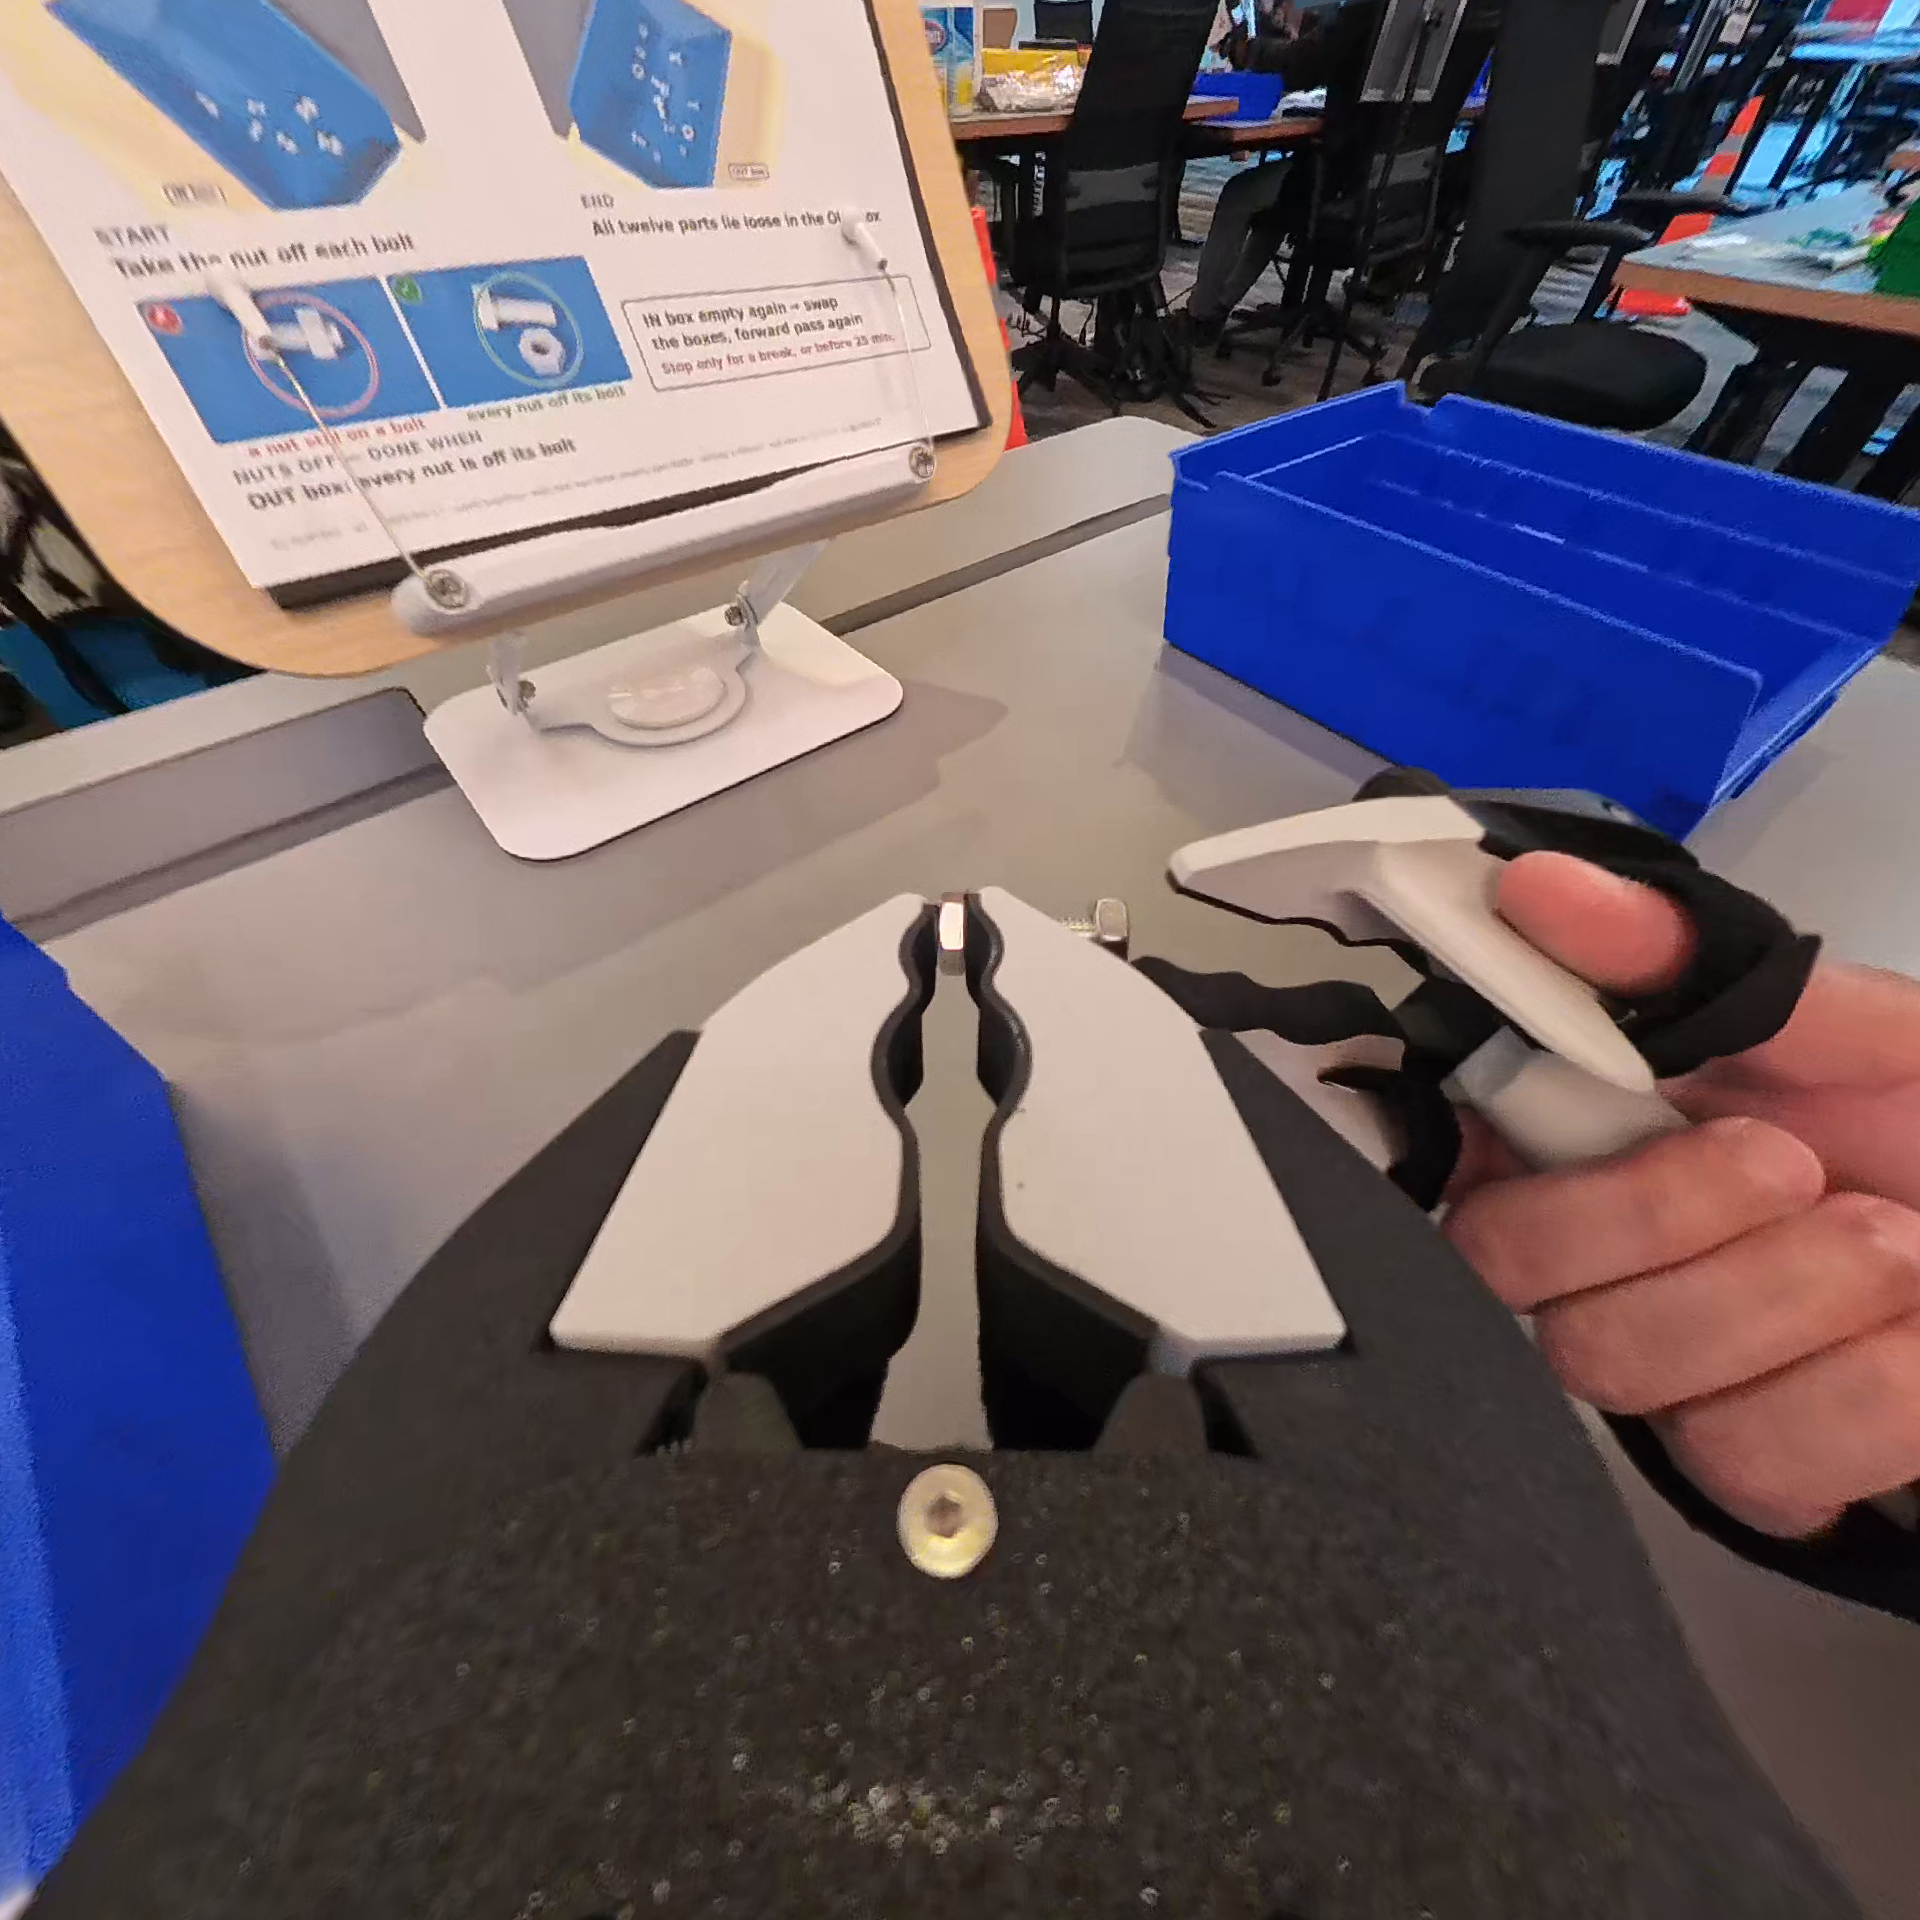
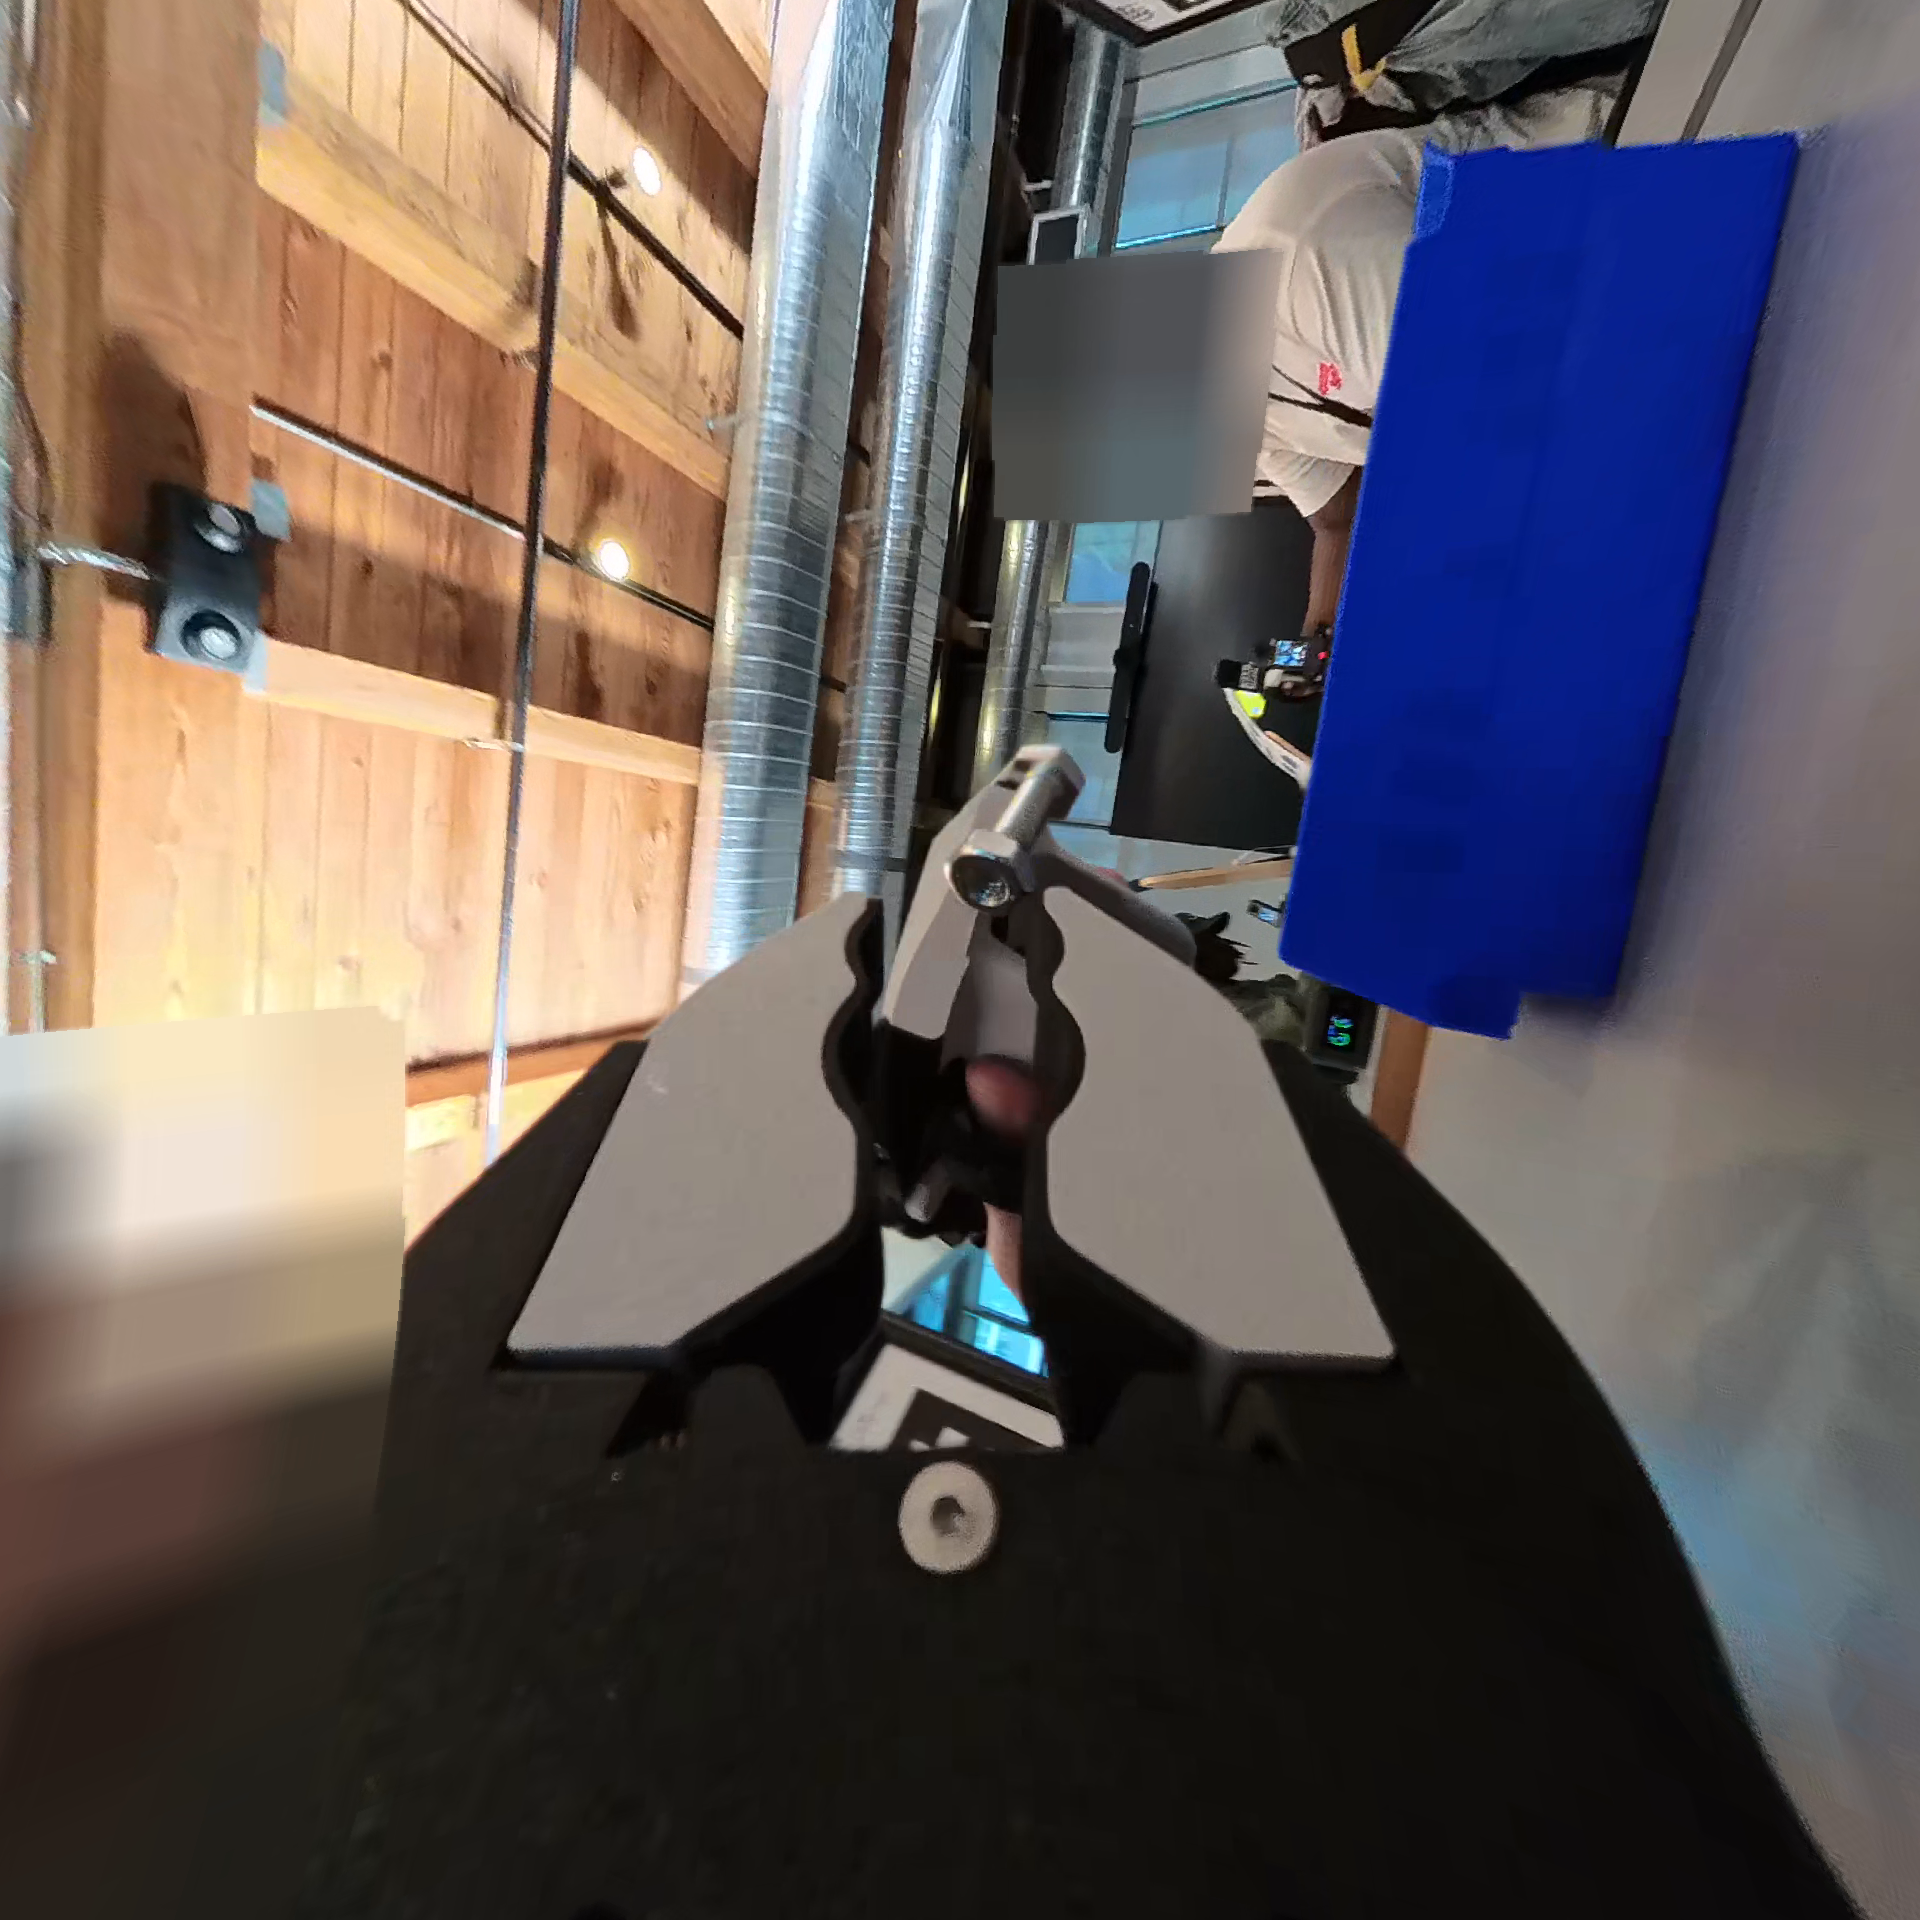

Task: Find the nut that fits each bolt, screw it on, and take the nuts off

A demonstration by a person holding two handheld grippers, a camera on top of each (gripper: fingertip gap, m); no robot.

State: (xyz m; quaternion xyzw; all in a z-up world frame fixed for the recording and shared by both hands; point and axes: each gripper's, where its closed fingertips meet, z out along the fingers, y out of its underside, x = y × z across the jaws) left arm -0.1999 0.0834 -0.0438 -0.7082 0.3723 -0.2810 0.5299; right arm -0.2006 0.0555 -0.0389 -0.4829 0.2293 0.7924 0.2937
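Left wrist view: left gripper (image 1: 954,914) pinches an edge-on nut (image 1: 952,935); right gripper (image 2: 961,914) clamps the bolt (image 2: 1013,831), shank pointing away.

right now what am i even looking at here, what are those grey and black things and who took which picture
These are hand-held tongs, one in each of a person's hands, each with a camera looking along its fingers. The left view shows the left tongs shut on a small nut above a grey table, with a blue bin and an instruction sheet on a stand behind. The right view, turned sideways, shows the right tongs gripping a bolt. The person's hand holds the right tongs.
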